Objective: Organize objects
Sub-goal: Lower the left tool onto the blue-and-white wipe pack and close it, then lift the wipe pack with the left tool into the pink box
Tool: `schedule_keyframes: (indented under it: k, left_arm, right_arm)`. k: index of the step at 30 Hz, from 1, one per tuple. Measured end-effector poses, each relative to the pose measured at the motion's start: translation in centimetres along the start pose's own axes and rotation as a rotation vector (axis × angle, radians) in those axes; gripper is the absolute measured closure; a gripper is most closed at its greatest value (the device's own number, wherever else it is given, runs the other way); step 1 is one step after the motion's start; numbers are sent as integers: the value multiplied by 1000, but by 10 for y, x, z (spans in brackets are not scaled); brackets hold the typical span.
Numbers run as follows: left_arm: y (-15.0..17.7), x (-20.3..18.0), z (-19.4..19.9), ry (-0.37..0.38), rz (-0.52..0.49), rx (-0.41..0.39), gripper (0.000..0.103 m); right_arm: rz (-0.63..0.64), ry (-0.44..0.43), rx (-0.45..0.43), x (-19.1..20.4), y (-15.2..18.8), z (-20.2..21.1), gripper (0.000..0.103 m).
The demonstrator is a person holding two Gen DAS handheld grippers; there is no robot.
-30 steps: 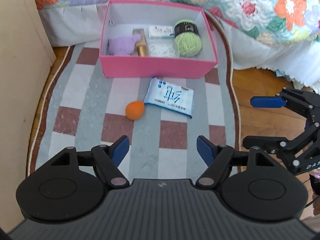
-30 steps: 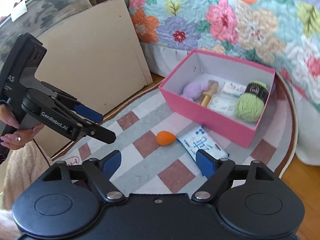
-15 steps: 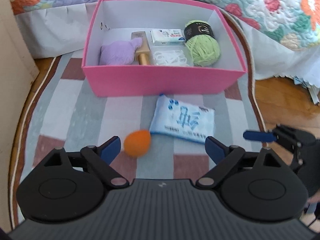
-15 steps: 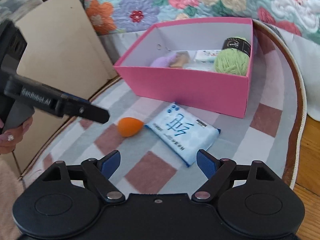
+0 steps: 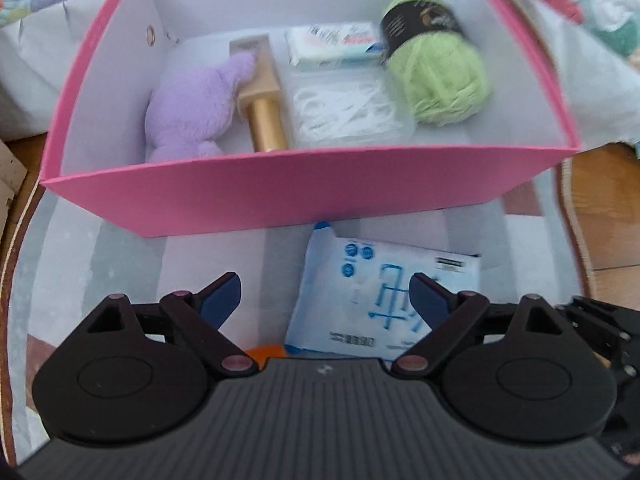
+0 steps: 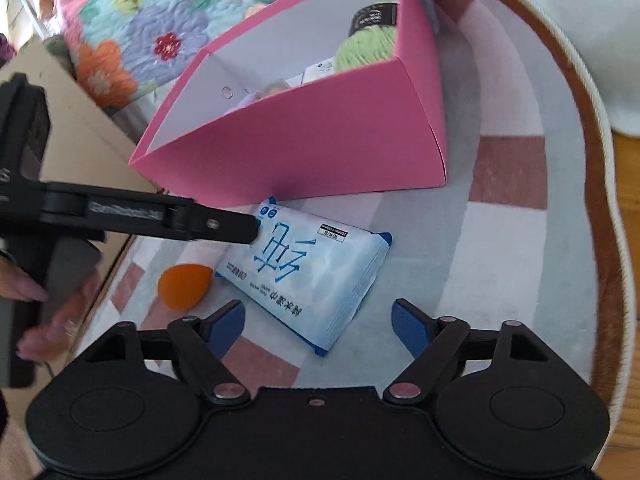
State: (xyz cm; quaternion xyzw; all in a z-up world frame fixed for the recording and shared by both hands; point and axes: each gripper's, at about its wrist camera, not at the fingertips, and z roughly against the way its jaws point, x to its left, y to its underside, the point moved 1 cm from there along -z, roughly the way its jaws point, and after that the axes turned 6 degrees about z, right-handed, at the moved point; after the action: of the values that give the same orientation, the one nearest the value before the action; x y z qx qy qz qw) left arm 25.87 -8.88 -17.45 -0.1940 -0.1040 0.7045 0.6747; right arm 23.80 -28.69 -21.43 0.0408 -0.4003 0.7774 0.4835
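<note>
A pink box (image 5: 304, 196) (image 6: 320, 152) stands on the rug and holds a purple plush (image 5: 192, 112), a gold tube (image 5: 266, 120), a small tissue pack (image 5: 332, 46), a clear bag of white loops (image 5: 348, 108) and green yarn (image 5: 440, 80) (image 6: 364, 50). A blue-and-white wipes pack (image 5: 372, 296) (image 6: 308, 276) lies in front of the box, with an orange egg-shaped sponge (image 6: 184, 286) (image 5: 266, 354) beside it. My left gripper (image 5: 324, 292) is open, low over the wipes pack's left part. My right gripper (image 6: 318, 316) is open over the pack's near end.
The checked oval rug (image 6: 516, 240) lies on wooden floor (image 5: 608, 216). A floral quilt (image 6: 132, 28) hangs behind the box. A tan cardboard panel (image 6: 80, 120) stands at the left. The left gripper's arm (image 6: 152, 220) reaches across the right wrist view.
Both grippers have moved forward and down toward the wipes pack and box. The orange sponge has slid almost under the left gripper's body. Both stay open.
</note>
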Motion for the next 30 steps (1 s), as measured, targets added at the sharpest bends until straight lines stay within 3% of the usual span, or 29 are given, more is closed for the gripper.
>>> schedule_keyframes:
  k: [2,5,6,7,9,10,11,13,16,21,24,26,30]
  left_arm:
    - [-2,1,-7,-28,17,8,12]
    - [-1,4,-10,16,48,3,12]
    - [0,4,-11,38,66,13,17]
    - [2,4,-12,64,79,28,32]
    - [6,2,-11,123,111,57,46]
    - [8,0,-10,138,115,72,53]
    - [9,-2,-8,146,99,75,56]
    - [13,-3,-2,146,98,66,64]
    - [21,4,2,201,171,106,68]
    - [45,3,3,250,284,159,70]
    - [58,-8,6,208,275,105,69]
    - [63,-8,8,188,291,67,67]
    - [64,-4,6,196,323,35,64]
  right_arm:
    - [-2,-3,-8,0,0,-1,20]
    - [5,2,-3,3,-1,-3,20]
    - [7,2,-4,3,-2,-4,20]
    - [8,2,-5,3,-3,-4,20]
    - [8,4,-7,3,-4,-4,20]
    - [10,2,-7,2,-4,-4,25]
    - [13,-15,1,2,-4,-3,45]
    - [17,7,7,-1,-4,-2,55]
    - [80,39,8,-2,-1,3,62]
    - [173,110,20,4,6,11,61]
    - [217,150,27,9,10,14,57]
    - [250,193,20,11,13,13,47]
    - [198,176,10,6,12,13,45]
